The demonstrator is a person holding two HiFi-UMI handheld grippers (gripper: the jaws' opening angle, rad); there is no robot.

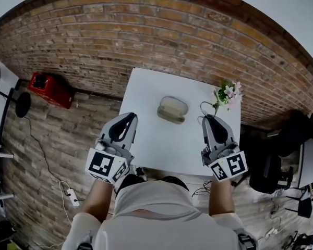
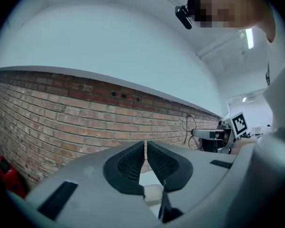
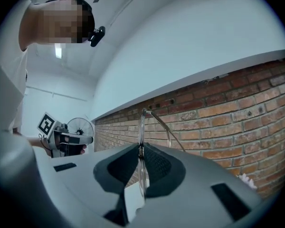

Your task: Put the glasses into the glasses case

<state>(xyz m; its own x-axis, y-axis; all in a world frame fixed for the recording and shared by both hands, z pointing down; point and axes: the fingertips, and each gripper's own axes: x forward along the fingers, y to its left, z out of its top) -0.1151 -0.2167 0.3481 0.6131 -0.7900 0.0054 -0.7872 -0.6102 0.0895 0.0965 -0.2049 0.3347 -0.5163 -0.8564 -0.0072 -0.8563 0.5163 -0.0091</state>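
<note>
The left tongs (image 1: pixel 128 117) are hovering at the near-left edge of the white tabletop (image 1: pixel 164 150). Their jaws are sitting practically together with nothing between them, as the left gripper view is showing. In the middle of the tabletop the glasses case (image 1: pixel 172 110) is lying, seemingly open with its pale hollow facing up, apart from both tools. Just to its right, the right tongs (image 1: pixel 209 120) are pinching the glasses (image 3: pixel 142 127) by the thin rim, one lens standing on edge between the pads and a temple arching forward.

Judging from this, the carry to the case is the step in hand. It is calling for the right tongs to travel left, turn the frame flat and lengthwise over the hollow, and lower it gently before letting go, while the left tongs could be steadying the case. A small flower sprig (image 1: pixel 228 94) is standing at the far right corner, off that path.
</note>
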